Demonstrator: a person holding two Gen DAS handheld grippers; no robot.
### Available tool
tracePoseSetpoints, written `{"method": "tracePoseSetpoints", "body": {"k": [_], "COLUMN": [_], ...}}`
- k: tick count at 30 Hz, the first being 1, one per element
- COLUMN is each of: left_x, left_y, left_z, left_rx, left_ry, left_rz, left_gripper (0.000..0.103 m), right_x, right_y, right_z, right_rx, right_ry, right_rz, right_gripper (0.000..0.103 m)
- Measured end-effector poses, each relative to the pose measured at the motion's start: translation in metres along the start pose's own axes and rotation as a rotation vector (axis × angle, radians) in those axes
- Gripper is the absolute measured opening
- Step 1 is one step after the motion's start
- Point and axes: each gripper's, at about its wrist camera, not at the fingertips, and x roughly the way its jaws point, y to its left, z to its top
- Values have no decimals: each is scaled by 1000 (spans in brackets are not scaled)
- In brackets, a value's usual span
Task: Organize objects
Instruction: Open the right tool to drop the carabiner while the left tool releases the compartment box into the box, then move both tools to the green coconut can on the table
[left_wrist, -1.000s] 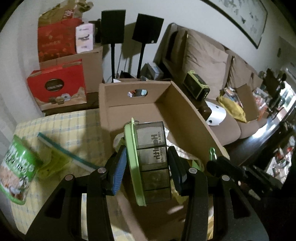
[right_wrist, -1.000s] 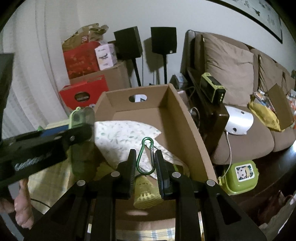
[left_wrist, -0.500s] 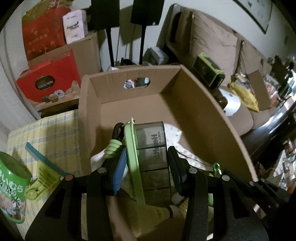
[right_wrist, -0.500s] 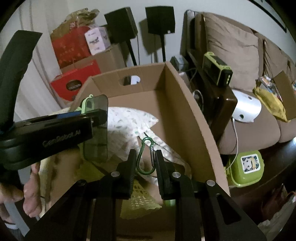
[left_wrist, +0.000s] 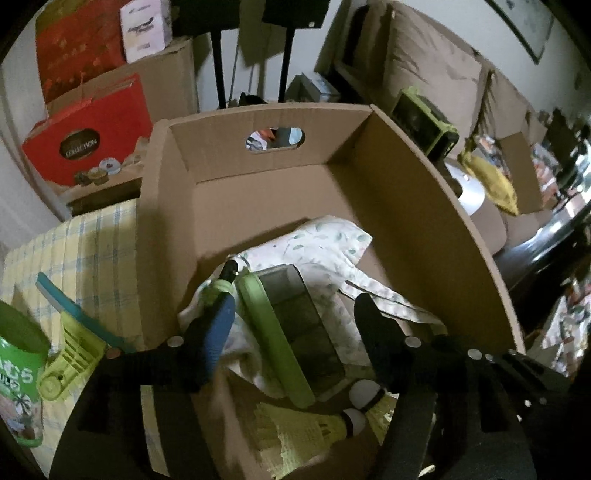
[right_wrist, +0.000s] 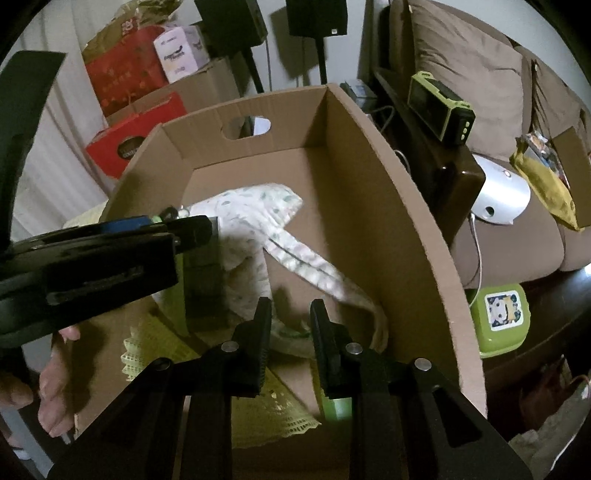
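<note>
My left gripper (left_wrist: 295, 306) hangs low inside the cardboard box (left_wrist: 424, 184), and its jaws are opening. The green-lidded pill organizer (left_wrist: 295, 325) lies tilted on the floral cloth (left_wrist: 332, 240) between the fingers, and neither pad presses on it. In the right wrist view my right gripper (right_wrist: 291, 310) is also down in the box (right_wrist: 369, 166), its jaws opening slightly. Nothing is clamped between its pads. A thin green curve, probably the carabiner (right_wrist: 291, 334), lies on the cloth (right_wrist: 258, 206) below the gap. Yellow shuttlecocks (left_wrist: 295, 424) lie at the near end of the box.
Left of the box, a green can (left_wrist: 18, 365) and a yellow-green tool with a teal handle (left_wrist: 70, 350) lie on the checked tablecloth (left_wrist: 92, 251). Red gift boxes (left_wrist: 88, 133) stand behind. A sofa, a green device (right_wrist: 439, 107) and a green lunch box (right_wrist: 498, 317) are on the right. A person's hand (right_wrist: 55, 387) shows at lower left.
Both grippers sank deeper into the box. The left jaws spread and the pill organizer tipped from upright onto the cloth. The carabiner no longer stands between the right pads.
</note>
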Motion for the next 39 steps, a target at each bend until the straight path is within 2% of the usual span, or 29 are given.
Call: {"method": "tracePoseSetpoints", "body": {"k": [6, 11, 18, 21, 22, 25, 26, 32, 39], "left_x": [-25, -60, -93, -100, -103, -110, -112, -123, -147], "left_y": [1, 3, 20, 30, 36, 53, 60, 102, 154], "left_z": [-6, -15, -33, -43, -46, -57, -60, -81, -111], "left_rx": [2, 26, 10, 2, -6, -43, -57, -125, -202], "left_ry": [-30, -102, -160, -174, -178, -183, -182, -143, -177], "left_rz": [-19, -21, 22, 41, 47, 38, 35, 9, 33], "left_gripper": [68, 79, 79, 80, 80, 93, 94, 94, 94], "right_x": [-13, -34, -60, -69, -71, -78, -80, -85, -81], "right_y": [-2, 3, 19, 29, 33, 46, 51, 79, 114], "right_z": [-1, 0, -2, -4, -5, -7, -8, -11, -20], "right_rx": [18, 17, -9, -27, -35, -57, -63, -111, -169], "right_ry": [-31, -80, -131, -149, -155, -168, -173, -188, -177], "right_rz": [3, 3, 5, 16, 19, 34, 42, 53, 80], "right_gripper": [25, 33, 45, 53, 56, 66, 69, 79, 82]}}
